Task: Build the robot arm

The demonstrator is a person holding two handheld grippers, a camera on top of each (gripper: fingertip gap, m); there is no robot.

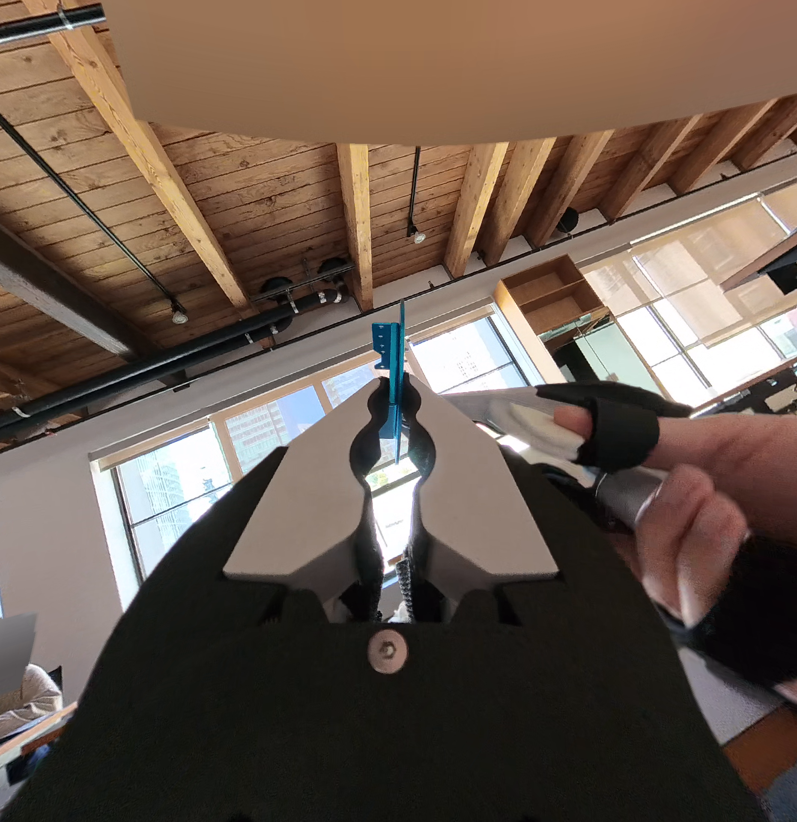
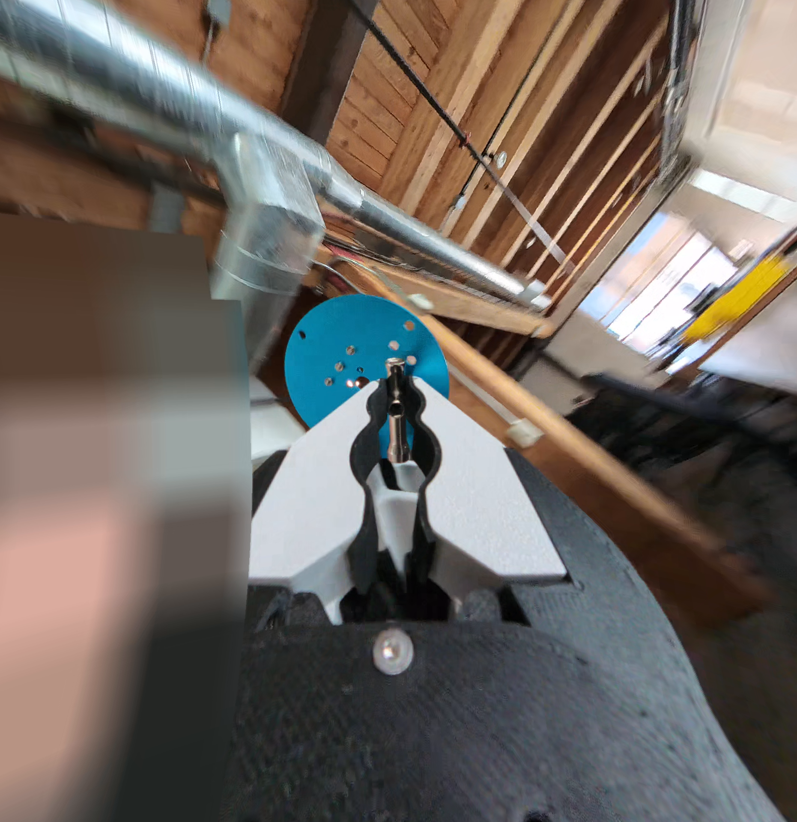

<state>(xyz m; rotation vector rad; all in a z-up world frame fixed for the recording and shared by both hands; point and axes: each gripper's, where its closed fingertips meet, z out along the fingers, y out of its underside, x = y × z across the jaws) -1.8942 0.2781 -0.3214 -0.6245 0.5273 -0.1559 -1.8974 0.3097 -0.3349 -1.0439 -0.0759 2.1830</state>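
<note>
The left gripper point(image 1: 394, 383) has pale grey fingers point(image 1: 316, 493) lined in black, on a black body with a silver screw point(image 1: 387, 658). Between them sits a bright blue plate point(image 1: 397, 378), seen edge-on, with a blue bracket point(image 1: 384, 344) carrying a row of small holes. To its right, a hand point(image 1: 681, 502) wears black finger bands. The right gripper point(image 2: 395, 384) shows the same grey and black, around a shiny silver tool point(image 2: 394, 411). Beyond its tips the blue plate point(image 2: 343, 356) appears as a disc with scattered round holes. Above both, brown wooden ceiling planks point(image 1: 254, 200).
</note>
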